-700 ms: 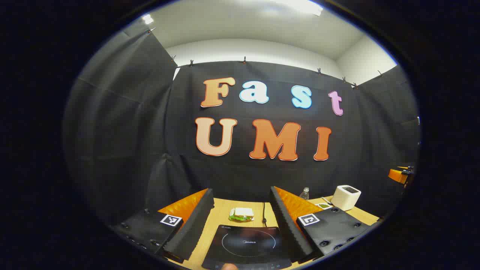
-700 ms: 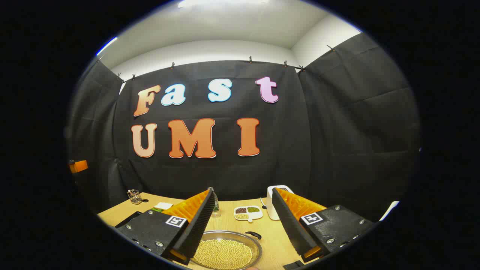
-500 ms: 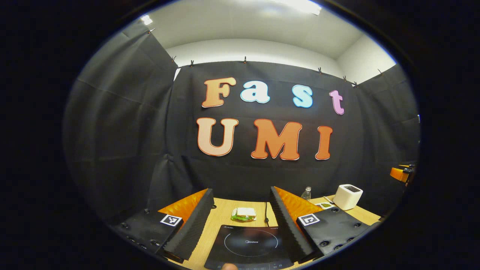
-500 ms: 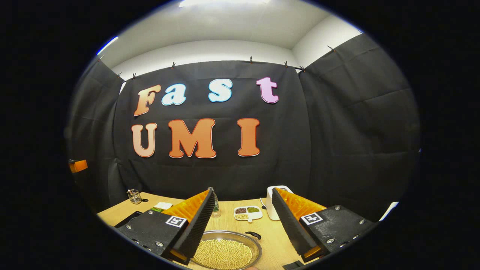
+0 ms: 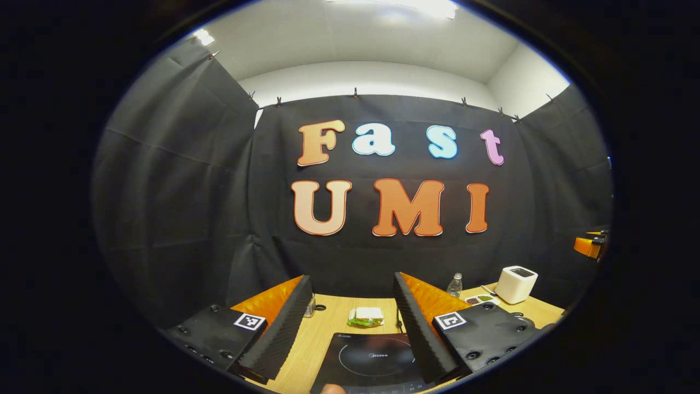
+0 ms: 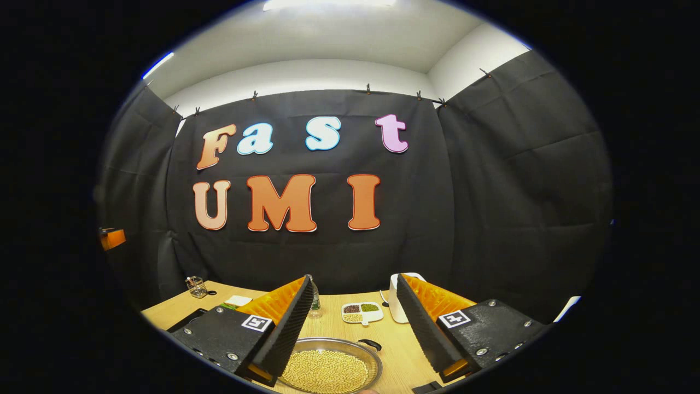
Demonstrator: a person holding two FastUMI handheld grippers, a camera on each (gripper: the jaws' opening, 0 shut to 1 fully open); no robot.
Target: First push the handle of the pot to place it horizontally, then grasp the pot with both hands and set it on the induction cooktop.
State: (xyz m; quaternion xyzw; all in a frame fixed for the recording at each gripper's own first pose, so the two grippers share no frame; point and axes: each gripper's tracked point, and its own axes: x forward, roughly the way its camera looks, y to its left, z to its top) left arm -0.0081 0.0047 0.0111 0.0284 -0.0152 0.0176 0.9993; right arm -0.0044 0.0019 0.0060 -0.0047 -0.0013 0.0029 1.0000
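Note:
A shallow steel pot (image 6: 334,340) full of yellow beans (image 6: 325,371) sits on the wooden table just below my right gripper (image 6: 354,281). Its short black handle (image 6: 372,344) points to the far right. The right gripper is open above the pot, with nothing between its fingers. The black induction cooktop (image 5: 377,361) lies under my left gripper (image 5: 350,280), which is open too and holds nothing. A corner of the induction cooktop (image 6: 188,320) appears left of the pot.
At the back of the table are a wrapped sandwich (image 5: 366,316), a plastic bottle (image 5: 454,284), a white box-shaped appliance (image 5: 518,283), a divided dish of beans (image 6: 362,312) and a small glass jar (image 6: 196,285). Black cloth walls close the booth.
The left gripper has shifted a little to the left, so the cooktop and sandwich slid right in its view. The right gripper has hardly moved.

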